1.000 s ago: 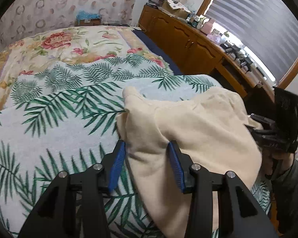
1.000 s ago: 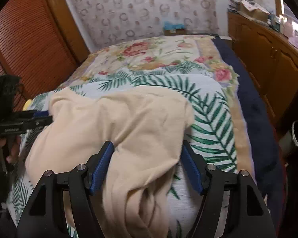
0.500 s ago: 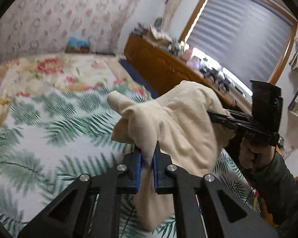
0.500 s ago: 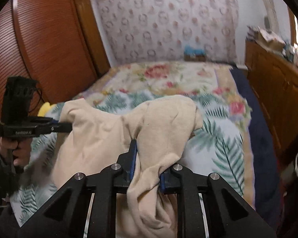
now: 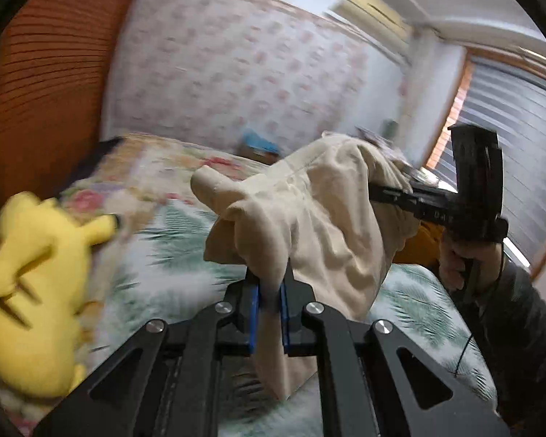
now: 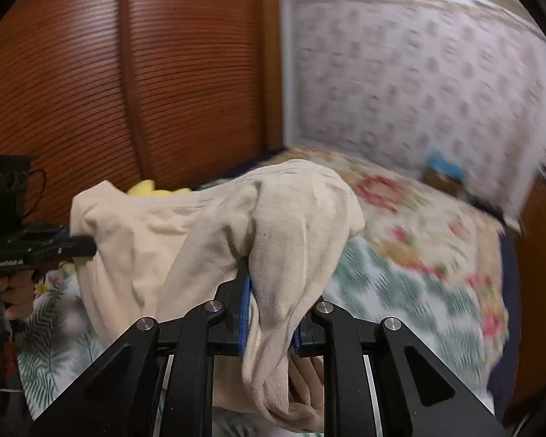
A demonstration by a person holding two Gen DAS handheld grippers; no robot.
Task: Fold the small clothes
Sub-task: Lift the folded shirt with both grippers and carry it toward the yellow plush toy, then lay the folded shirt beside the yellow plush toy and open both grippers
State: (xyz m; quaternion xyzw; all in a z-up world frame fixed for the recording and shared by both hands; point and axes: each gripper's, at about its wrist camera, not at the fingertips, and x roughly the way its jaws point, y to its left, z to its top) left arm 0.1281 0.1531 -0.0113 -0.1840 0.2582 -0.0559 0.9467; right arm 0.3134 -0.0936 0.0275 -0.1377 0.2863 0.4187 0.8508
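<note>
A small cream garment (image 5: 320, 218) hangs in the air above the bed, stretched between both grippers. My left gripper (image 5: 270, 302) is shut on one bunched edge of it, cloth pinched between the blue pads. My right gripper (image 6: 271, 313) is shut on another bunched edge of the same garment (image 6: 273, 218). In the left wrist view the right gripper (image 5: 386, 193) grips the cloth's far right side. In the right wrist view the left gripper (image 6: 80, 245) grips its far left side. The garment's lower part droops below the jaws.
The bed with a palm-leaf sheet (image 5: 171, 255) and floral quilt (image 6: 400, 218) lies below. A yellow plush toy (image 5: 36, 276) sits at the bed's left. A slatted wooden wardrobe (image 6: 127, 91) stands left, a blinded window (image 5: 520, 138) right.
Both grippers have lifted the garment higher off the bed and tilted upward; the views now show the walls and wardrobe. A second ago both were open around the cloth, then shut on it.
</note>
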